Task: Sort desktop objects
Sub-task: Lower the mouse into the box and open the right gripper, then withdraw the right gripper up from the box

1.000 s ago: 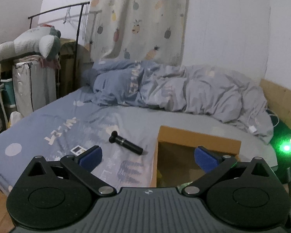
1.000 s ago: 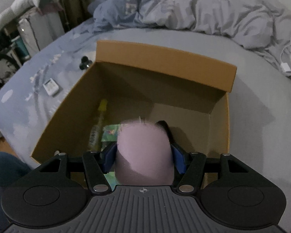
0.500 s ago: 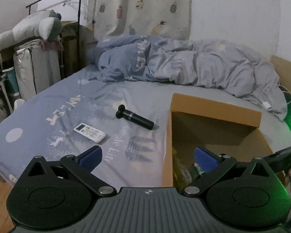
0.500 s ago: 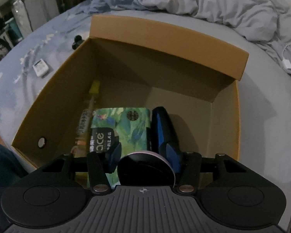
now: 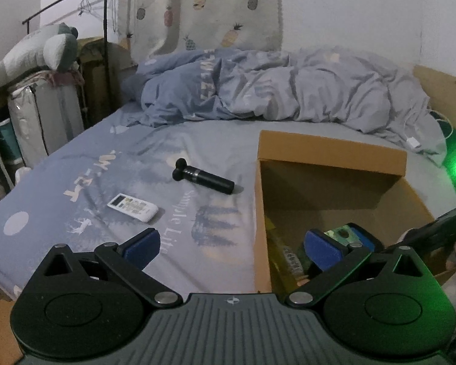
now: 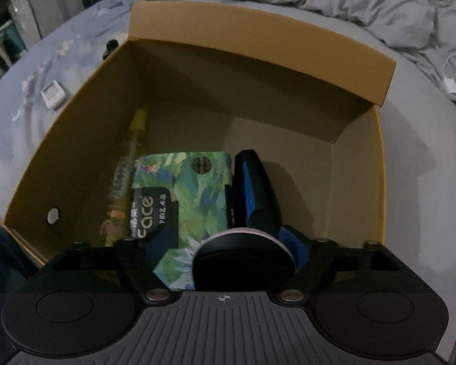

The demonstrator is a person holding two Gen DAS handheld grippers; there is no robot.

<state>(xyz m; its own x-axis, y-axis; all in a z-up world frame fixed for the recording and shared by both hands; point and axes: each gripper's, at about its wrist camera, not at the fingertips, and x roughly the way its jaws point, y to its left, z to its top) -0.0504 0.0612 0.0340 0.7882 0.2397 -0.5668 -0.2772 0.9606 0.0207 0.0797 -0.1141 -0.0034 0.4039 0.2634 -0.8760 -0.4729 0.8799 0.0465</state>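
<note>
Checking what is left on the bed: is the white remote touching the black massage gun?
Apart. The left wrist view shows bare sheet between the white remote and the black massage gun.

Rumpled grey-blue duvet (image 5: 288, 88) piled at the far end of the bed, pineapple-print curtain (image 5: 203, 9) behind it, and a big grey plush toy (image 5: 42, 51) perched on stuff at left.

Open cardboard box (image 6: 258, 45) fills mid-frame, holding a green tissue pack (image 6: 191, 188); white remote (image 5: 133, 207) and black massager (image 5: 203, 176) lie centre-left on the sheet.
</note>
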